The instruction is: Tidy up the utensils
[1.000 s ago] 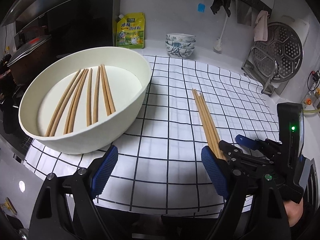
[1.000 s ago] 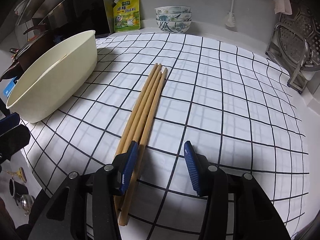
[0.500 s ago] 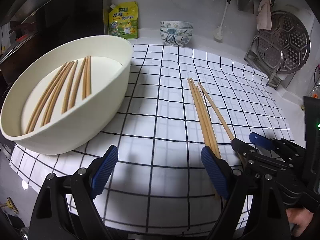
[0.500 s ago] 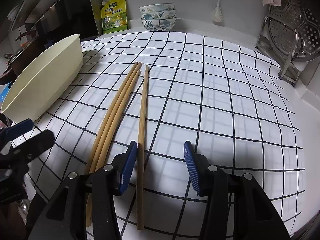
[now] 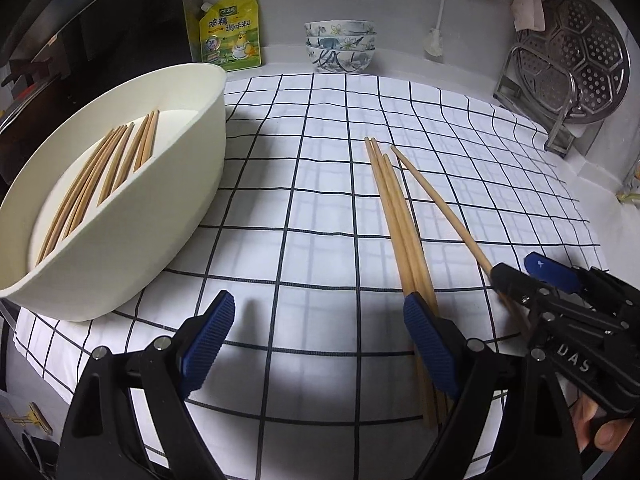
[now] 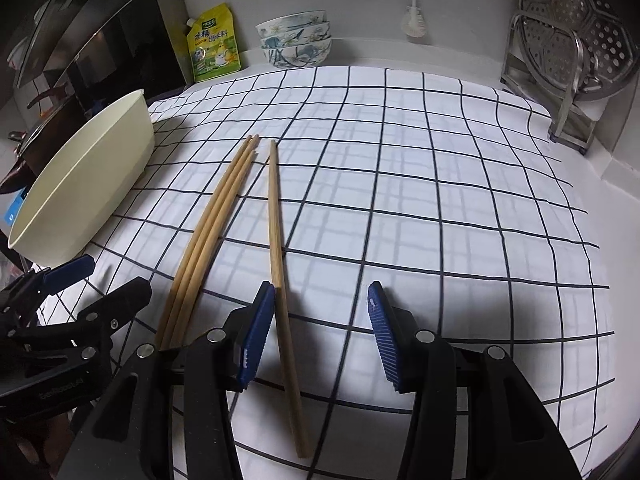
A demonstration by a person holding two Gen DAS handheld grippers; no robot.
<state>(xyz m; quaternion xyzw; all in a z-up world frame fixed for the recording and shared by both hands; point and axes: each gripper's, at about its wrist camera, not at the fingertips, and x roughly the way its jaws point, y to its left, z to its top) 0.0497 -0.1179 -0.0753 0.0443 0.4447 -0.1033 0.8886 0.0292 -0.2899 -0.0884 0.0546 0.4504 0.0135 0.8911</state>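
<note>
Nearby, both hand-held grippers open, right hand-held gripper (image 6: pixel 322 320) straddling lone chopstick (image 6: pixel 280 264), white basin (image 5: pixel 132 240) left.

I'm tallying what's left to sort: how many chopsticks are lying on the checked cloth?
4. Three lie bunched together, left of the right gripper; the single chopstick lies between its open fingers, against the left pad. The bunch's near ends are hidden.

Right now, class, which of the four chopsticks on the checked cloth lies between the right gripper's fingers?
The lone chopstick, angled apart to the right of the bundle of three. It lies between the open right gripper's fingers; the bundle lies outside them.
</note>
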